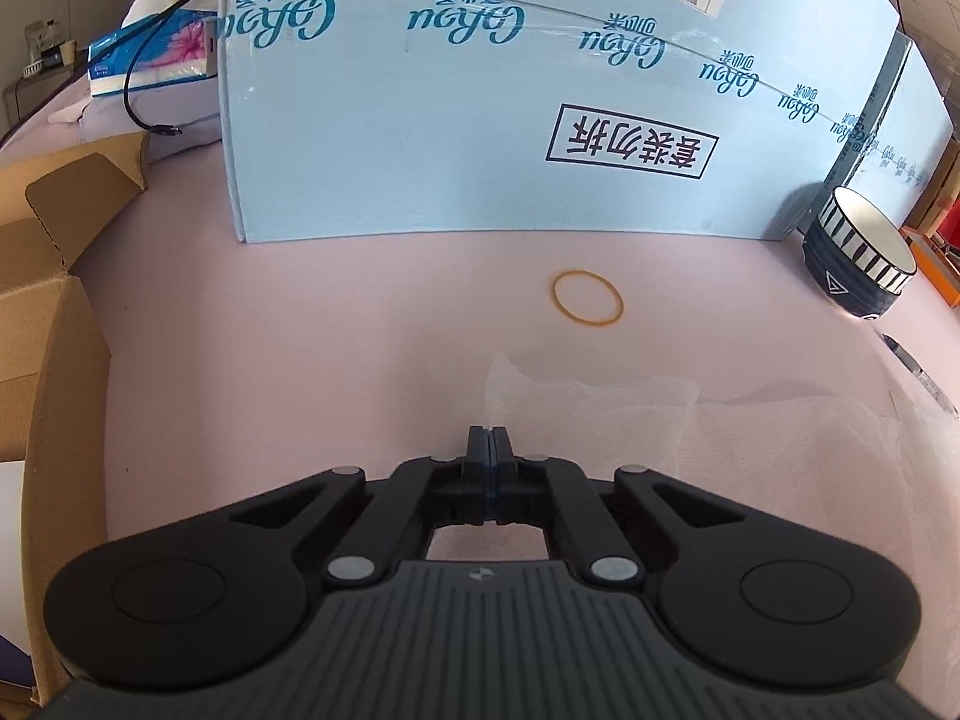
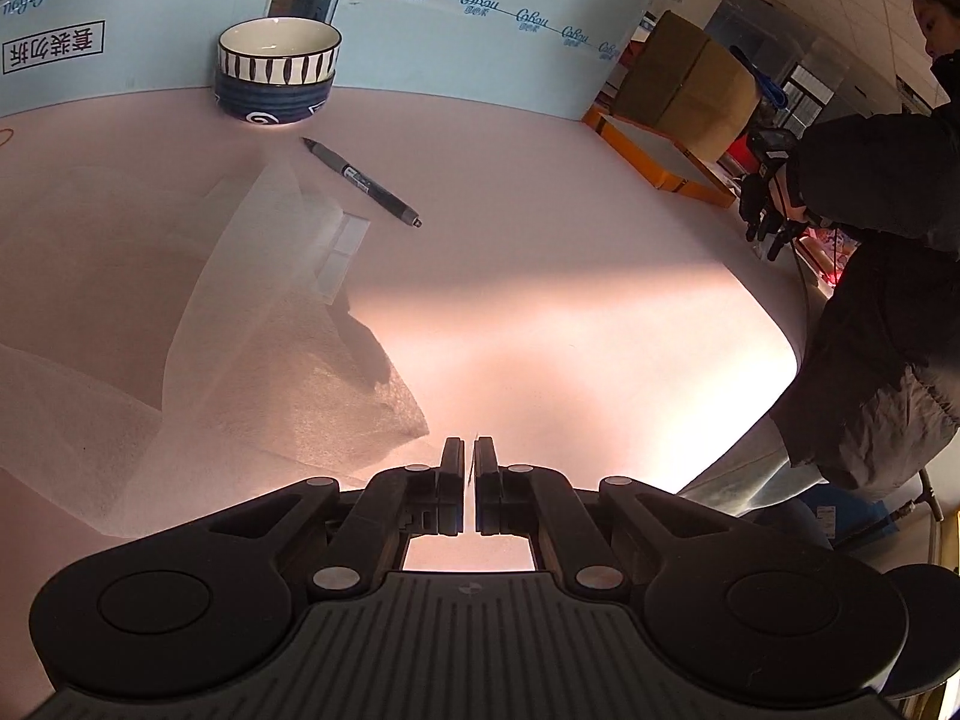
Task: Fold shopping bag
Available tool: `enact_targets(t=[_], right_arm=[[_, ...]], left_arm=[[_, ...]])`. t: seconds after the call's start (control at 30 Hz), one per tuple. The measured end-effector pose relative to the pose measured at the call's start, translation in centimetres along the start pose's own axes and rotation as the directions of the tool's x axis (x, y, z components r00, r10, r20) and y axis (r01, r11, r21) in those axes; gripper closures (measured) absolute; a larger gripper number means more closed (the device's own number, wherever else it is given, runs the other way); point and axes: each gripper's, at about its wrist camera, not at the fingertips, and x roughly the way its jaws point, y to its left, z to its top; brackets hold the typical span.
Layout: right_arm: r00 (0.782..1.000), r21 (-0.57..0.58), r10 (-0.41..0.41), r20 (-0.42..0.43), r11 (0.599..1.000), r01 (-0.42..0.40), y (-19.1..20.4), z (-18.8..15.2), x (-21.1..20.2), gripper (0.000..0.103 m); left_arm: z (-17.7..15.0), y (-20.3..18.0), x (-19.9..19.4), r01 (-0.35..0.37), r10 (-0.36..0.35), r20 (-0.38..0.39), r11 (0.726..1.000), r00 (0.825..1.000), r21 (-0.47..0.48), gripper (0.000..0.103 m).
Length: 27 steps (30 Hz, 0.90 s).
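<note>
Pink surface [image 1: 300,330] under a translucent white shopping bag [image 1: 780,438], spread mostly flat, with one flap raised near the grey pen [image 2: 360,180]. Left hand-held gripper [image 1: 489,432] clamped fully shut on the bag's near left edge. Right hand-held gripper [image 2: 469,444] closed to a hairline slit just beside the bag's near corner; cannot tell whether any film sits between the pads. Beyond the bag: yellow rubber band [image 1: 588,298], stacked striped bowls [image 1: 858,252], pale blue carton [image 1: 450,120] upright behind.

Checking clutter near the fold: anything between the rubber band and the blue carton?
Nothing. In the left wrist view, only bare pink tabletop separates the rubber band from the blue carton.
</note>
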Motion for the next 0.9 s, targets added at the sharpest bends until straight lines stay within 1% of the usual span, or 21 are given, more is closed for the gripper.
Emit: enact_targets(t=[0.07, 0.2, 0.3, 0.37, 0.4, 0.43, 0.47, 0.5, 0.53, 0.63, 0.73, 0.87, 0.9], right_arm=[[1.000, -0.001, -0.004, 0.000, 1.000, 0.004, -0.2, 0.1, 0.0, 0.102], [1.000, 0.011, -0.014, -0.004, 1.000, 0.014, -1.0, 0.0, 0.1, 0.102], [1.000, 0.028, -0.013, -0.016, 1.000, 0.014, -1.6, -0.4, 0.1, 0.102], [1.000, 0.057, 0.004, -0.022, 0.998, -0.003, -2.0, -0.5, 0.2, 0.100], [1.000, 0.069, 0.010, -0.023, 0.998, -0.008, -2.1, -0.5, 0.2, 0.099], [1.000, 0.070, 0.003, -0.021, 0.998, -0.002, -2.1, -0.5, 0.1, 0.091], [1.000, 0.067, -0.004, -0.017, 0.998, 0.005, -2.1, -0.5, 0.0, 0.080], [1.000, 0.064, -0.011, -0.013, 0.998, 0.011, -2.0, -0.4, 0.0, 0.076], [1.000, 0.059, -0.008, -0.007, 0.998, 0.009, -2.0, -0.4, -0.1, 0.074], [1.000, 0.052, -0.001, 0.003, 0.999, 0.001, -2.1, -0.2, -0.3, 0.074], [1.000, 0.072, 0.016, 0.002, 0.997, -0.016, -2.7, -0.1, -0.6, 0.074], [1.000, 0.075, 0.011, -0.006, 0.997, -0.011, -3.3, -0.4, -0.9, 0.074], [1.000, 0.083, 0.013, -0.010, 0.996, -0.012, -3.6, -0.6, -0.9, 0.074]], left_arm=[[-0.2, 0.0, -0.4, -0.041, 0.041, 0.007, 0.999, 0.999, 0.017, 0.103], [-0.5, 1.8, -1.8, -0.133, 0.134, 0.011, 0.991, 0.991, -0.023, 0.103], [-0.5, 3.4, -4.3, -0.188, 0.189, 0.037, 0.981, 0.981, -0.042, 0.103], [-0.6, 4.5, -6.2, -0.212, 0.216, 0.056, 0.975, 0.975, -0.067, 0.103], [-0.9, 4.8, -7.2, -0.227, 0.232, 0.064, 0.971, 0.971, -0.082, 0.103], [-1.1, 5.1, -8.1, -0.241, 0.248, 0.072, 0.966, 0.966, -0.097, 0.103], [-1.5, 5.4, -8.9, -0.253, 0.262, 0.076, 0.961, 0.962, -0.109, 0.102], [-1.9, 5.5, -9.5, -0.261, 0.271, 0.077, 0.958, 0.960, -0.119, 0.102], [-2.4, 5.6, -10.0, -0.267, 0.277, 0.073, 0.955, 0.958, -0.127, 0.102], [-4.2, 5.8, -10.9, -0.281, 0.291, 0.041, 0.946, 0.956, -0.163, 0.102], [-5.5, 6.3, -11.8, -0.266, 0.279, 0.032, 0.939, 0.960, -0.220, 0.102], [-5.7, 6.3, -13.4, -0.246, 0.264, 0.041, 0.937, 0.964, -0.248, 0.101], [-5.4, 6.0, -13.8, -0.242, 0.262, 0.051, 0.938, 0.964, -0.246, 0.097]])
